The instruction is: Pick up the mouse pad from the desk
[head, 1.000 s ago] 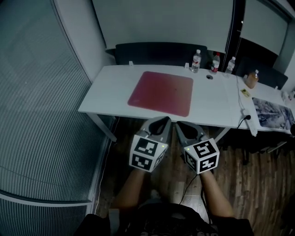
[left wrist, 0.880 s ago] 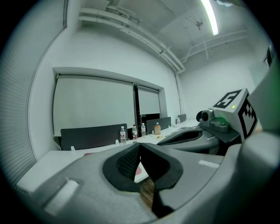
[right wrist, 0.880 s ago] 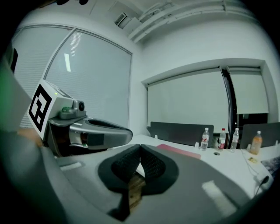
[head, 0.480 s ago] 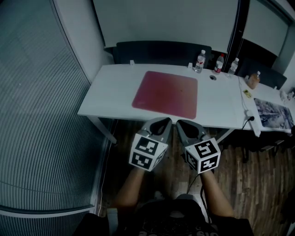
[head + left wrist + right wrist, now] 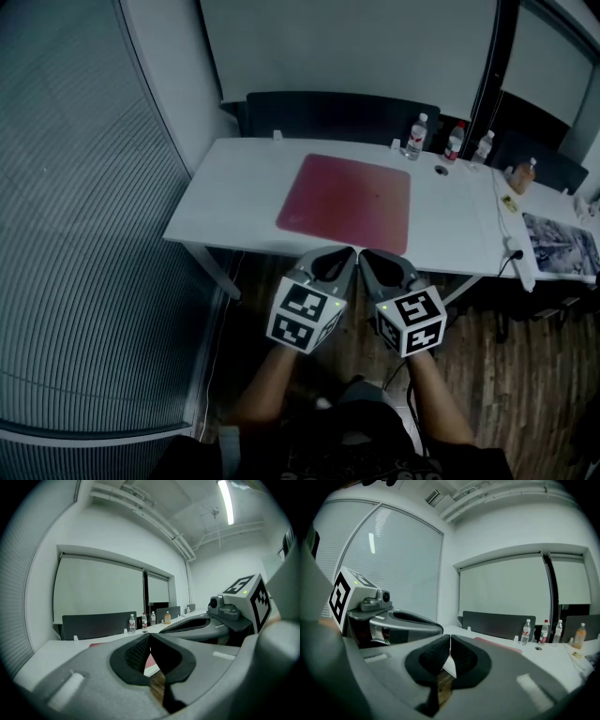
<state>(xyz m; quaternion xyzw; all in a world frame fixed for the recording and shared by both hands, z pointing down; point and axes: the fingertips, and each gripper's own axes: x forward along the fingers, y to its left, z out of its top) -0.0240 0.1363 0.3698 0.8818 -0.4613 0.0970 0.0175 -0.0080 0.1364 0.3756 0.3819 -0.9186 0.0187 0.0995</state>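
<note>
2 closed grippers held side by side before the desk's near edge.
The left gripper (image 5: 347,253) has its jaws pressed together on nothing; the right gripper (image 5: 365,254), just beside it, is likewise closed and empty. Beyond them the red mouse pad (image 5: 349,194) lies flat mid-desk (image 5: 234,187), with 3 bottles (image 5: 417,137) at the back right.

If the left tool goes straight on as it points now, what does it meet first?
Probably the near edge of the white desk, just before the red mouse pad; depth is unclear. The left tool is shut and empty.
</note>
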